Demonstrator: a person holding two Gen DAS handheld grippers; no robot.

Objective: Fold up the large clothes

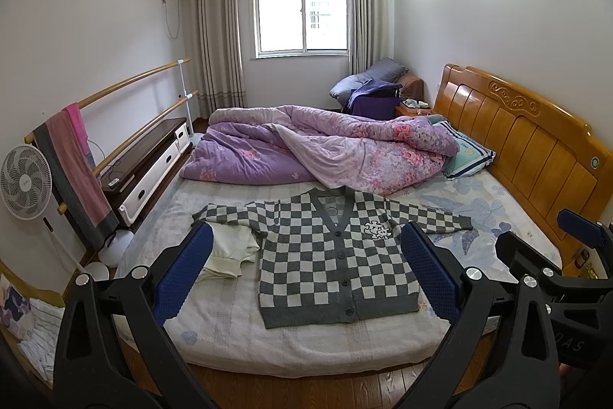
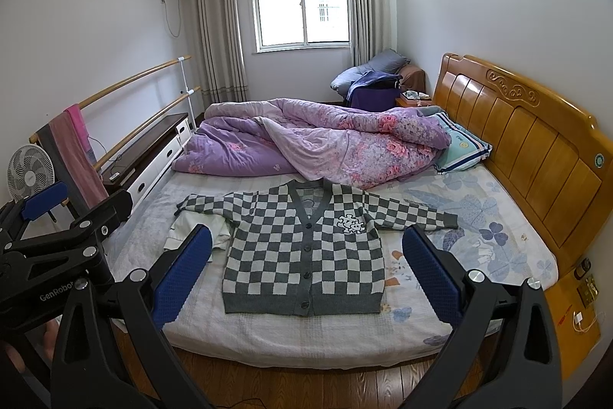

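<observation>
Cardigan [image 1: 333,255]: checked grey-white, flat, sleeves spread, near bed's [image 1: 306,344] foot edge.
Left gripper [image 1: 306,275]: jaws released, empty, above floor-side edge.
Right gripper [image 2: 306,275]: jaws released, empty.
Quilt [image 1: 325,144]: bunched along far edge.

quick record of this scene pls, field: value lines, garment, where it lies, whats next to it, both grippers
garment: checkered cardigan, buttoned, spread flat, sleeves out
surface: bed, near its foot edge
beside it: white garment, crumpled under one sleeve
behind it: purple quilt, bunched up
left gripper: jaws open, empty, above the bed edge
right gripper: jaws open, empty, apart from the cardigan
</observation>
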